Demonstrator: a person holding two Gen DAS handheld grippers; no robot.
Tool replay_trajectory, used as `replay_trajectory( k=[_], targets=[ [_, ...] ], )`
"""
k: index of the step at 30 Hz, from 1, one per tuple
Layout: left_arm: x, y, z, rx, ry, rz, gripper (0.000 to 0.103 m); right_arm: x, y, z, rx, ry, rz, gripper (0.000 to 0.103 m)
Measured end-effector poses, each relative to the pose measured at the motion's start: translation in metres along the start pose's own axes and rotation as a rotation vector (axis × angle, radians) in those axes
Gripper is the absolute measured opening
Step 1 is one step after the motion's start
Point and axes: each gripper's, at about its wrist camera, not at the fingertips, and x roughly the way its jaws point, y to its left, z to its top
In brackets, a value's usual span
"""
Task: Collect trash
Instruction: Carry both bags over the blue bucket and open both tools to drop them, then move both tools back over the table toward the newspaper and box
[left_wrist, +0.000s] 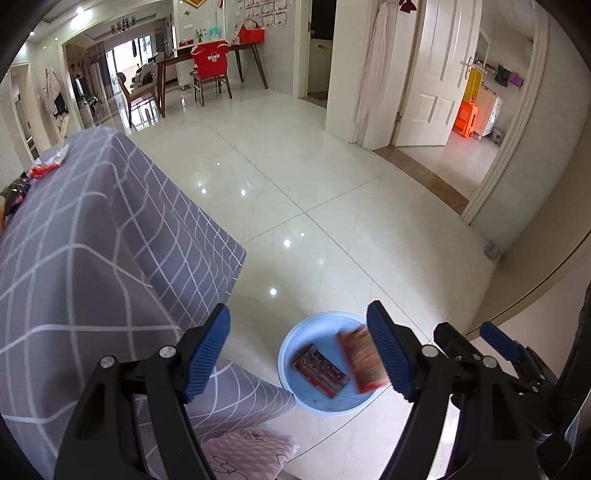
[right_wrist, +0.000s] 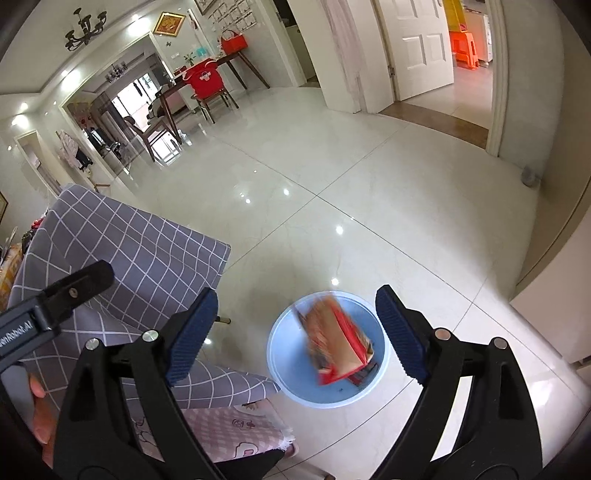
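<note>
A light blue bin (left_wrist: 325, 400) (right_wrist: 284, 354) stands on the floor beside the table. A red and dark wrapper (left_wrist: 319, 371) lies flat in it. A blurred tan and red packet (left_wrist: 364, 360) (right_wrist: 338, 341) is in the air over the bin, touching neither gripper. My left gripper (left_wrist: 299, 350) is open and empty above the bin. My right gripper (right_wrist: 295, 330) is open and empty, directly above the bin. The right gripper also shows in the left wrist view (left_wrist: 476, 339) at the right.
A table with a grey checked cloth (left_wrist: 85, 236) (right_wrist: 122, 251) is on the left, with more wrappers (left_wrist: 44, 166) at its far end. A pink patterned cushion (left_wrist: 243, 450) (right_wrist: 229, 428) sits below. Glossy white tile floor (left_wrist: 314, 177) stretches toward dining chairs and open doors.
</note>
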Motion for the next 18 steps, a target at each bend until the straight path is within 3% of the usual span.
replay_trajectory(
  k=[9, 15, 18],
  targets=[
    [-0.057, 0.012, 0.002, -0.019, -0.079, 0.015, 0.075, -0.057, 0.033, 0.009, -0.039, -0.072, 0.072, 0.086],
    [-0.115, 0.044, -0.003, -0.028, -0.166, 0.091, 0.075, -0.095, 0.085, 0.010, -0.124, -0.121, 0.161, 0.087],
    [-0.144, 0.070, -0.006, -0.031, -0.209, 0.176, 0.077, -0.104, 0.114, 0.008, -0.160, -0.129, 0.209, 0.087]
  ],
)
